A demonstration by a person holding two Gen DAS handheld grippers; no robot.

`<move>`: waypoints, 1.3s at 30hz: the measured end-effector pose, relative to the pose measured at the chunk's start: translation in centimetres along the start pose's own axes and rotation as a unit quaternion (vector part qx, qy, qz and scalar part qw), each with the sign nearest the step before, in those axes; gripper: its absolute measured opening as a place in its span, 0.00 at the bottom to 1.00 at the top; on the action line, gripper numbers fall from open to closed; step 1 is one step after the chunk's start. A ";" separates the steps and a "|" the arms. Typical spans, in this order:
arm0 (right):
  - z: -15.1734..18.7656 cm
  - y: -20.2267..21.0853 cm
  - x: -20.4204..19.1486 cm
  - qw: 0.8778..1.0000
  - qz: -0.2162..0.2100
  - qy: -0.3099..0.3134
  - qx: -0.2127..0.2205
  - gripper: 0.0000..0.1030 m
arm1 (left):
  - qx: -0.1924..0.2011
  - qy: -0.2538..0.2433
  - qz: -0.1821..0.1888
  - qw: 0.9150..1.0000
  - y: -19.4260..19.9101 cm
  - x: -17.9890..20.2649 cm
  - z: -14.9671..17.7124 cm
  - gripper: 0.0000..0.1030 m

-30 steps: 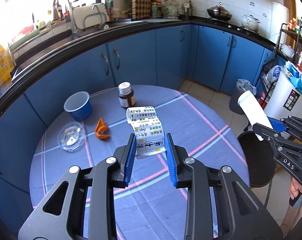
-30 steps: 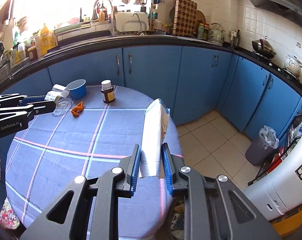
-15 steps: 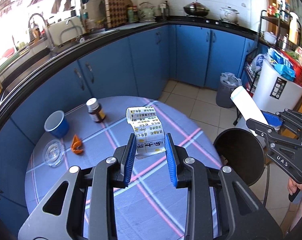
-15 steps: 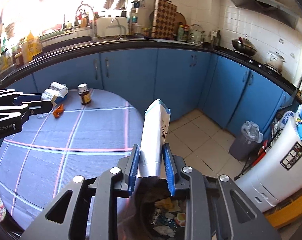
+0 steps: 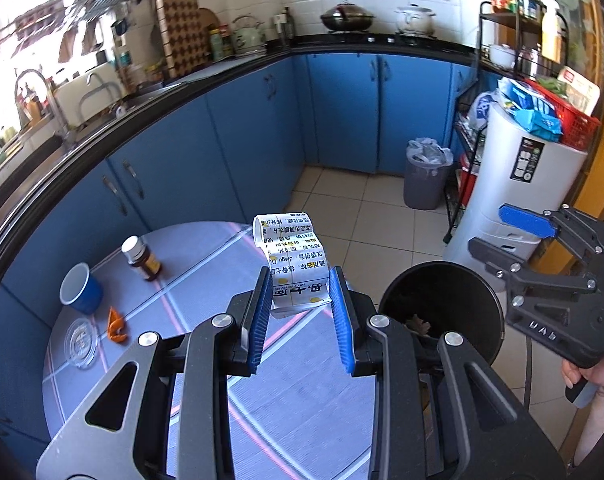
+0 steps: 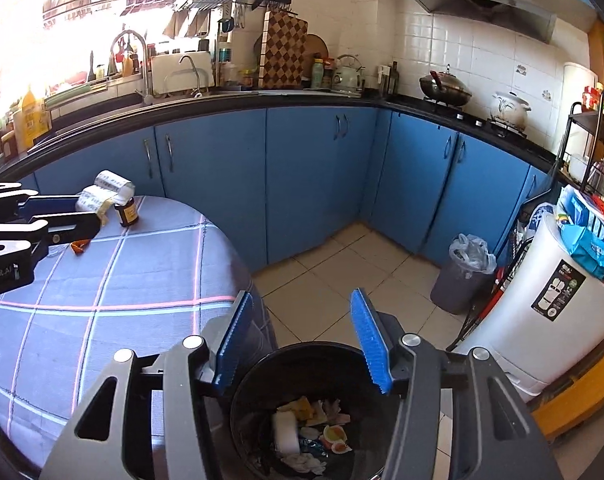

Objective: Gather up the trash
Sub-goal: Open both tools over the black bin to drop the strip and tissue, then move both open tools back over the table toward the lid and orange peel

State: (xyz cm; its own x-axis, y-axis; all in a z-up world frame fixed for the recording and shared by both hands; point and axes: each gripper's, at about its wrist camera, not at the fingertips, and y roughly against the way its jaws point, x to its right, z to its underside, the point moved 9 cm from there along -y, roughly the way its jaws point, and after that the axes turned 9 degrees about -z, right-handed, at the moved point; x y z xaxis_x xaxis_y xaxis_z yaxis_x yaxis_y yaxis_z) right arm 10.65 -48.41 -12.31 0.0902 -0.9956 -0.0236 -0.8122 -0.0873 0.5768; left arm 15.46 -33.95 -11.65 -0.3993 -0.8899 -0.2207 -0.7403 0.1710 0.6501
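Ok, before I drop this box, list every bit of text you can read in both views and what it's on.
"Robot.AI": side of the left gripper, first letters cut off by the frame edge.
"DAS", seen mirrored: body of the right gripper.
"Jiegu": printed box in the left gripper; the rest is Chinese print, not clearly readable.
Black label on the white appliance: too small.
Brown bottle label: blurred.
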 end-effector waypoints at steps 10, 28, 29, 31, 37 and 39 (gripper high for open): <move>1.4 0.2 3.8 0.999 0.034 -0.026 -0.001 0.49 | -0.008 -0.026 0.032 0.999 -1.0 4.9 -1.5 0.29; 4.5 0.9 9.6 0.995 0.056 -0.084 -0.009 0.49 | -0.002 -0.051 0.068 0.996 -2.2 11.1 -4.9 0.31; 4.6 0.8 9.5 0.995 0.053 -0.083 -0.011 0.49 | -0.003 -0.051 0.067 0.996 -2.3 10.9 -4.7 0.31; 4.5 0.5 9.0 0.996 0.049 -0.080 -0.013 0.49 | -0.006 -0.048 0.065 0.997 -2.4 10.3 -4.5 0.31; 3.5 -0.4 5.9 0.998 0.028 -0.056 -0.016 0.49 | -0.010 -0.019 0.053 0.998 -2.4 6.6 -3.7 0.31; 3.0 -0.8 4.4 0.999 0.013 -0.048 -0.015 0.49 | -0.010 -0.010 0.044 0.999 -2.3 4.9 -3.3 0.31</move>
State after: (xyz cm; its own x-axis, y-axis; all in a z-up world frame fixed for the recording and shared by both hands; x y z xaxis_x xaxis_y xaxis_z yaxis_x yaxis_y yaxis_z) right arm 9.98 -52.77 -15.30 0.0122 -0.9963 -0.0854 -0.7953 -0.0614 0.6030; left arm 17.00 -40.05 -11.87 -0.4730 -0.8632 -0.1764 -0.6906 0.2389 0.6827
